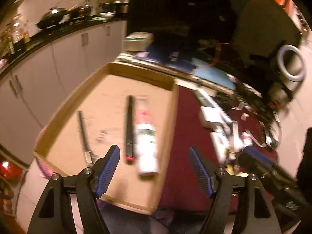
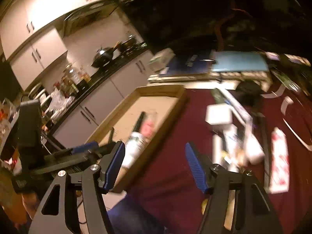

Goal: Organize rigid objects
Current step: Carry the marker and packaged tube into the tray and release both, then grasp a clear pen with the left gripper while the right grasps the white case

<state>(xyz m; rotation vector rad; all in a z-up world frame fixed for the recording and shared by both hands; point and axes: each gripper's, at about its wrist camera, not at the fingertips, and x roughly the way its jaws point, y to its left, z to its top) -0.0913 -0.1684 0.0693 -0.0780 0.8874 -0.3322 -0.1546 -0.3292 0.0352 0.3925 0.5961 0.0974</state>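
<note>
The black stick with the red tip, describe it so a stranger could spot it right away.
Find the shallow cardboard tray on the maroon tablecloth. Inside, the black stick lies beside a white spray can. Unlike the thinner dark rod further left, it has a red end.

Warm, dim light. Pale cabinets (image 1: 64, 50) run under a black counter (image 1: 48, 35) at ten o'clock, a wok (image 1: 52, 17) on top, bottles (image 1: 15, 35) beside it, probably oils.

Warm colours, dim light

Tan cardboard tray (image 1: 109, 72) on a maroon cloth (image 1: 185, 120); inside, a white bottle (image 1: 147, 146) with green-and-red print and a black stick (image 1: 129, 128) tipped red. Tool pads (image 1: 109, 173) ridged blue.
</note>
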